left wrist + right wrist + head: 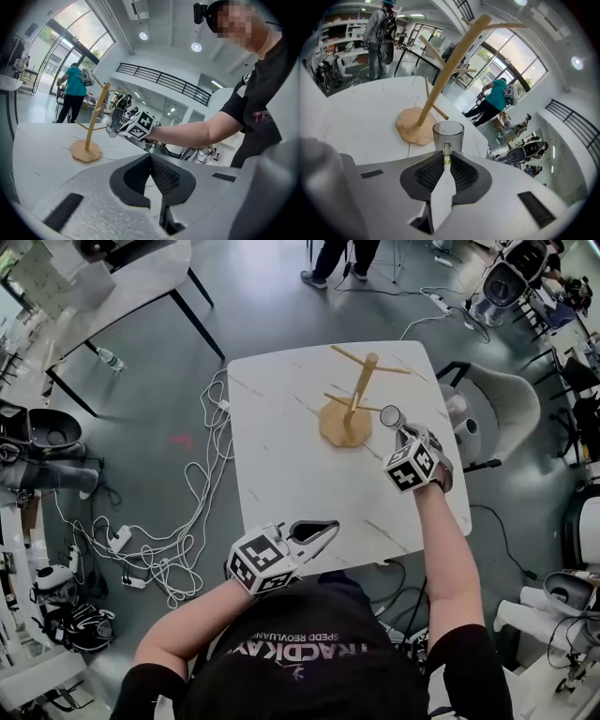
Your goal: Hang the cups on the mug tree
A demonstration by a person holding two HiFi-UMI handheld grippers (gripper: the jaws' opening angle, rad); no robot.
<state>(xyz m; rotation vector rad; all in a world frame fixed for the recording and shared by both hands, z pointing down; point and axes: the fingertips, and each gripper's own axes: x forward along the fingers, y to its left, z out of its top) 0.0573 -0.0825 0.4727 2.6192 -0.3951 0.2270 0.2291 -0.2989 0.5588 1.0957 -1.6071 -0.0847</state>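
The table (pixel 281 456) fills the middle of the head view, its near edge cut off behind the person's shoulders. The mug tree (pixel 354 395) stands toward the far right of it. From above its pegs foreshorten into short sticks, and the right gripper view shows them better, splaying off the tilted trunk.

The right gripper (pixel 400 434) sits just right of the tree's base with its jaws pressed together on the handle of the cup (pixel 391 415). That handle is almost swallowed, and only a pale sliver shows between the pads (pixel 461 174). The clear cup stands upright just beyond the jaw tips, near the tip of the tree's lower right peg. No view shows whether it touches the peg or how high it is held off the tabletop. In the left gripper view the cup is a smudge behind the marker cube.

The left gripper (pixel 321 531) is well back from the tree at the table's near edge, its jaws closed together on nothing.

There is broad open tabletop left of the tree and in front of it. On the right there is less room, because the table's edge lies just past the right gripper. Cables (pixel 202 493) trail on the floor off the table's left edge.
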